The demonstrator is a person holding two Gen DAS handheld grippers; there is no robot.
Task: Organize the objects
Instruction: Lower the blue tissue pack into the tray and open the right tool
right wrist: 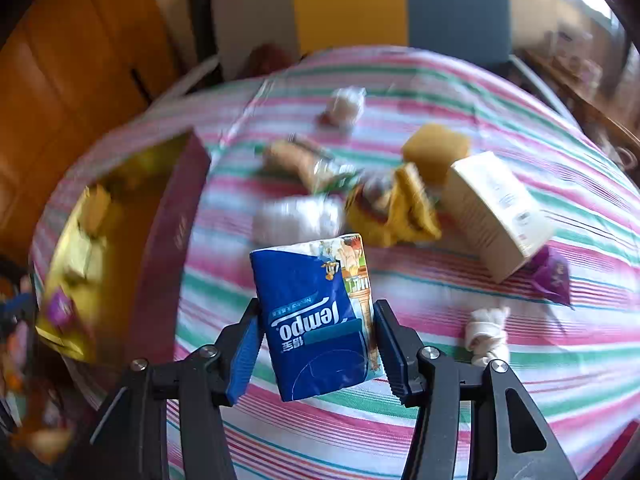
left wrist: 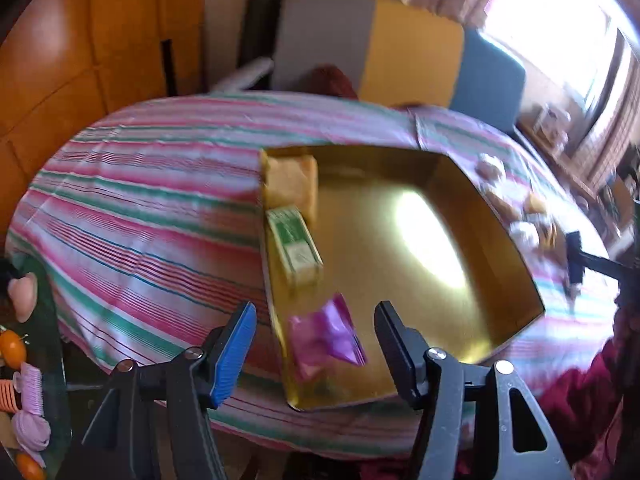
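A gold tray (left wrist: 494, 240) lies on the striped tablecloth (left wrist: 140, 208). Along its left side it holds a yellow packet (left wrist: 290, 184), a green box (left wrist: 298, 248) and a purple packet (left wrist: 326, 336). My left gripper (left wrist: 315, 312) hovers open above the purple packet, and its pads do not touch it. My right gripper (right wrist: 317, 308) is shut on a blue Tempo tissue pack (right wrist: 312, 280), held upright above the cloth. In the right wrist view the tray (right wrist: 172, 236) sits to the left, blurred.
Loose items lie on the cloth: a beige box (right wrist: 496, 208), yellow packets (right wrist: 404, 208), a clear white packet (right wrist: 300, 216), a purple packet (right wrist: 552, 274) and a white knotted piece (right wrist: 488, 336). Chairs (left wrist: 412, 48) stand behind the table. Small trinkets (left wrist: 30, 396) sit at the far left.
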